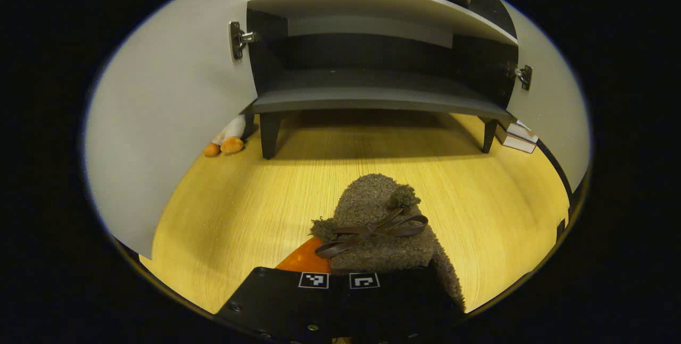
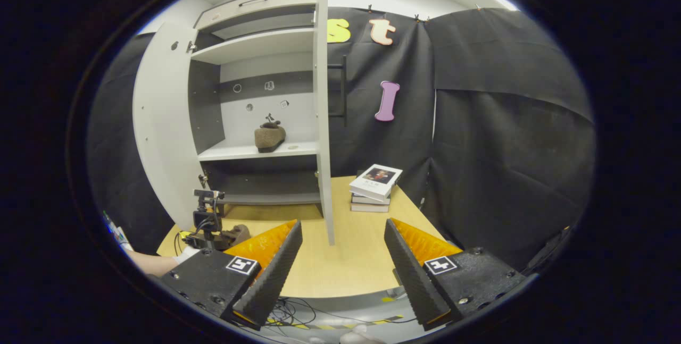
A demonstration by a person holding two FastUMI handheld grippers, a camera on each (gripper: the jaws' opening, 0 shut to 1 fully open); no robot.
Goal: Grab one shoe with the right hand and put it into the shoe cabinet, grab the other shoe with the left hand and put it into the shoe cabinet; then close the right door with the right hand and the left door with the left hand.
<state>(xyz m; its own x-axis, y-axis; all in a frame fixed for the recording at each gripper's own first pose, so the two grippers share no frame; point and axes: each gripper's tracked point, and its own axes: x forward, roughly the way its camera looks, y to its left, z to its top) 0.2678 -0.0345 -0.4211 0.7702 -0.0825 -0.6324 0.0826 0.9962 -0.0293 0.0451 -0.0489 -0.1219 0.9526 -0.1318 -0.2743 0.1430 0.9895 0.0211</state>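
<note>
The left gripper point(image 1: 367, 259) is holding a brown fuzzy slipper with a ribbon bow point(image 1: 380, 227) just above the wooden tabletop point(image 1: 239, 216), its fingers closed on the heel end, toe pointing toward the open shoe cabinet point(image 1: 372, 94). The matching slipper point(image 2: 270, 137) is already sitting on the cabinet's middle shelf point(image 2: 239, 151). Both white doors, left door point(image 2: 159, 120) and right door point(image 2: 322, 105), are standing wide open. The right gripper point(image 2: 343, 259) is hovering back from the table with its fingers spread apart and nothing between them. A stack of books point(image 2: 374, 187) is resting beside the right door.
</note>
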